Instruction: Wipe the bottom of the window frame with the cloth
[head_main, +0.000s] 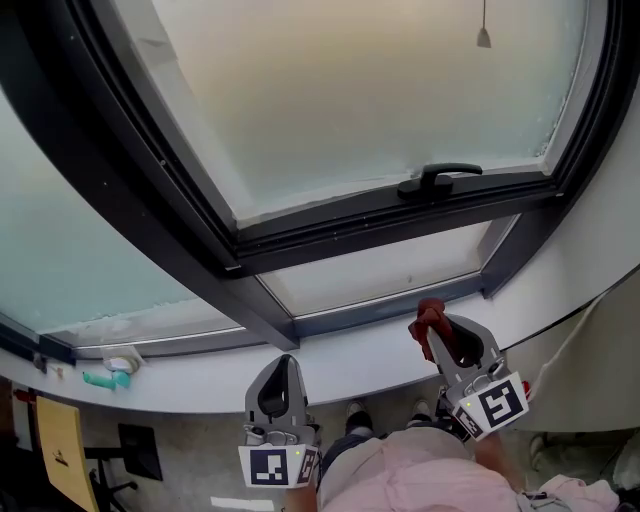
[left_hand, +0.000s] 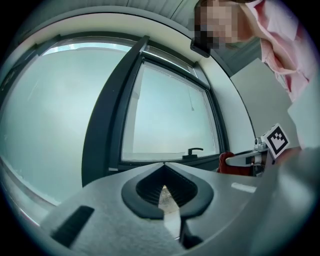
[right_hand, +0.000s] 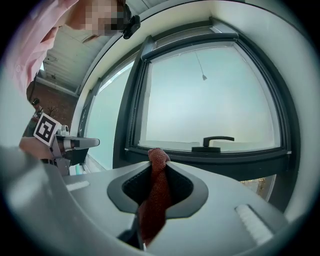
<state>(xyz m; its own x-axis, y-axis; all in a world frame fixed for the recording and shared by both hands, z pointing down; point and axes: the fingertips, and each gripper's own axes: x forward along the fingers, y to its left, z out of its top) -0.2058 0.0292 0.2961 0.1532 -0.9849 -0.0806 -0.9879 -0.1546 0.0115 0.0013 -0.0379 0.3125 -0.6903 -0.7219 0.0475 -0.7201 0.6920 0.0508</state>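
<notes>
A dark red cloth (right_hand: 156, 192) is pinched in my right gripper (head_main: 430, 322), whose jaws are shut on it; a bunched end (head_main: 430, 315) sticks out past the tips. That gripper hovers just before the lower dark window frame (head_main: 380, 310), near its right corner. The frame's bottom bar with a black handle (head_main: 440, 181) runs above. My left gripper (head_main: 286, 362) is shut with nothing between its jaws, lower left, over the white sill (head_main: 360, 360). From the left gripper view the cloth (left_hand: 227, 162) shows at the right.
A white sill curves under the window. On its left end lie a teal object (head_main: 100, 379) and a white roll (head_main: 122, 360). A yellow chair (head_main: 60, 450) stands below left. A blind cord weight (head_main: 483, 38) hangs before the glass.
</notes>
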